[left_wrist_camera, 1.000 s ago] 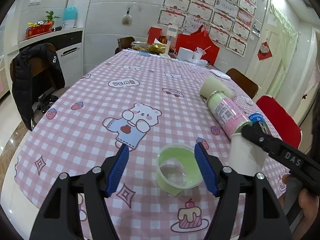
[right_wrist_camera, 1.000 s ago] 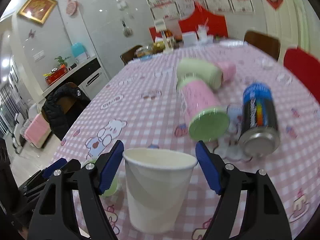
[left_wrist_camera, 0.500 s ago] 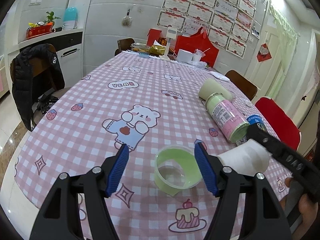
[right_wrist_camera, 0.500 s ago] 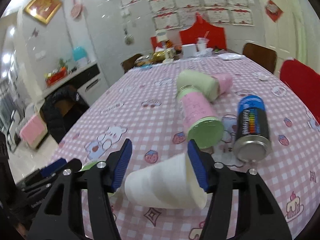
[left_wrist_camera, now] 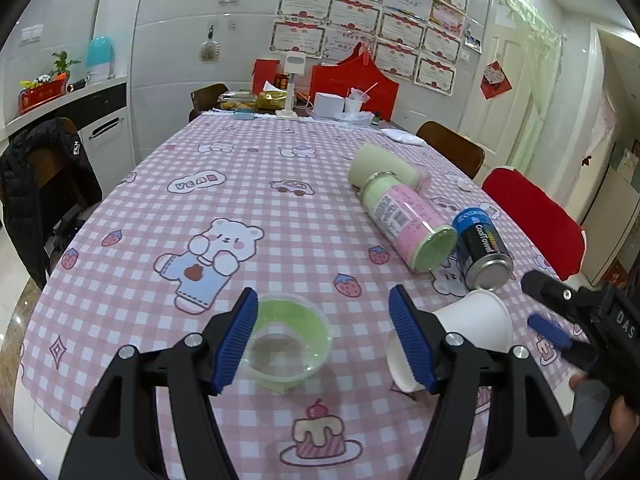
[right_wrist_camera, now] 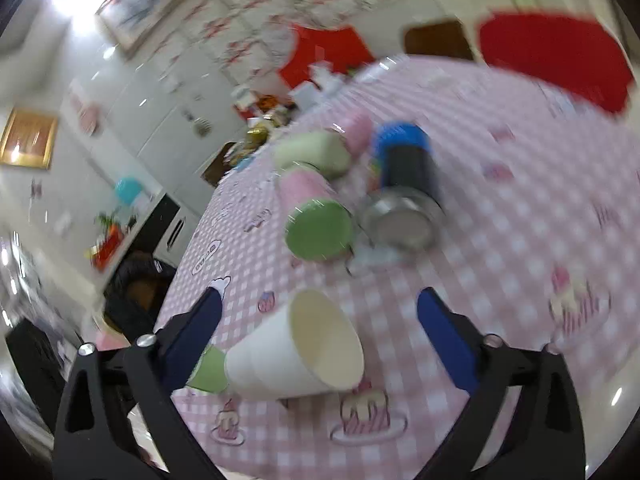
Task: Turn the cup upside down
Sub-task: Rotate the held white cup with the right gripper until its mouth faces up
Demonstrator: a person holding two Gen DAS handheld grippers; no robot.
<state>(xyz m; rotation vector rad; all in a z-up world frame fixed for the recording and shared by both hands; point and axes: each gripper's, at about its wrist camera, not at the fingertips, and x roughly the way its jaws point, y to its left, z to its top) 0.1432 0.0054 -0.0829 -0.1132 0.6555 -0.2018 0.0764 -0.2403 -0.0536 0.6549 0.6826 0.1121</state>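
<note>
A white paper cup lies tipped on its side on the pink checked tablecloth, between the spread blue pads of my right gripper, which is open and not touching it. In the left wrist view the cup lies just right of my left gripper's right pad, with the right gripper beyond it. My left gripper is open around a clear green plastic cup that stands upright on the table, without touching it. The right wrist view is motion-blurred.
A pink bottle with a green lid, a pale green cylinder and a blue-capped spray can lie on the table to the right. A red chair stands at the right edge; clutter sits at the far end.
The right gripper tilted the paper cup from upright onto its side, then opened and let it go. The cup now lies on the table. The left gripper has hardly moved.
</note>
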